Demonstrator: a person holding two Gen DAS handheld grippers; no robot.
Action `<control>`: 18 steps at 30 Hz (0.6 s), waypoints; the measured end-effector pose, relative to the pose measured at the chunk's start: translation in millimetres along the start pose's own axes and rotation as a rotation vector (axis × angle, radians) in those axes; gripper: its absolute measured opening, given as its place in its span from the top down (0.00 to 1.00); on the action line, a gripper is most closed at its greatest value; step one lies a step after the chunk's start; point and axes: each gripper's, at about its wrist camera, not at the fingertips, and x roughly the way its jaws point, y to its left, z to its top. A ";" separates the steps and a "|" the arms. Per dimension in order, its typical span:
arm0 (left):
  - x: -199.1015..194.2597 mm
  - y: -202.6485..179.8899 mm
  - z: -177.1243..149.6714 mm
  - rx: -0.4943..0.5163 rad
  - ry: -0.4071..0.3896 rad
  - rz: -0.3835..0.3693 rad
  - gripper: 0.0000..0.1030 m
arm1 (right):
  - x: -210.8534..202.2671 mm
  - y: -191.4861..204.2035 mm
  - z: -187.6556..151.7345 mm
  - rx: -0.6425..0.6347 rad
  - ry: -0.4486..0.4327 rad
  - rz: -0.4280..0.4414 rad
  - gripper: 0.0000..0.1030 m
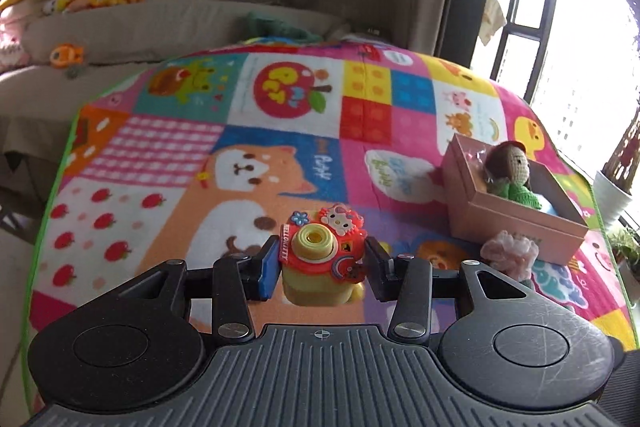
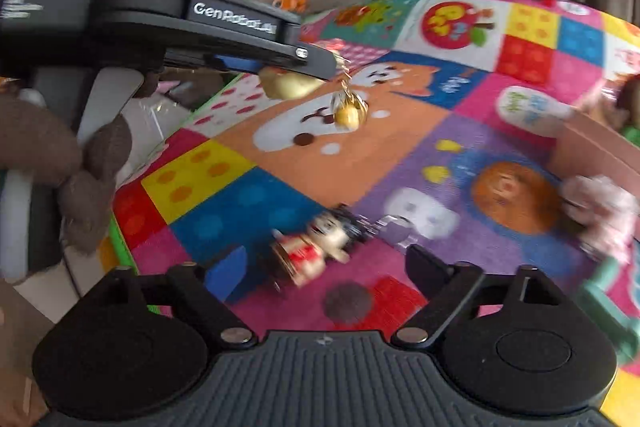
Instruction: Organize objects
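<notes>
Toy camera (image 1: 320, 259) sits pinched in the left hand-held gripper (image 1: 322, 263); right hand-held gripper (image 2: 320, 267) gapes around a doll (image 2: 320, 247).

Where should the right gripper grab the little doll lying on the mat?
Probably around the doll's red middle, coming down from above. It lies flat on the mat, its big dark-haired head toward the right, so the body is the narrow part between the right gripper's open jaws. The picture is blurry.

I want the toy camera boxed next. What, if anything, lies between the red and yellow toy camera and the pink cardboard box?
Nothing visible blocks it. Open mat separates the toy camera from the pink cardboard box; the fluffy pink flower lies against the box's front.
</notes>
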 end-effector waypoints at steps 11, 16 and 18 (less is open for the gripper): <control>11.7 -30.8 -32.3 0.032 0.083 -0.119 0.53 | -28.6 -21.3 -28.2 -0.083 0.061 -0.083 0.72; 17.5 -46.5 -37.1 0.052 0.098 -0.158 0.53 | -58.6 -55.3 -45.9 -0.058 0.064 -0.251 0.72; 19.3 -49.0 -38.2 0.052 0.103 -0.164 0.53 | -64.9 -66.2 -50.1 -0.064 0.056 -0.344 0.72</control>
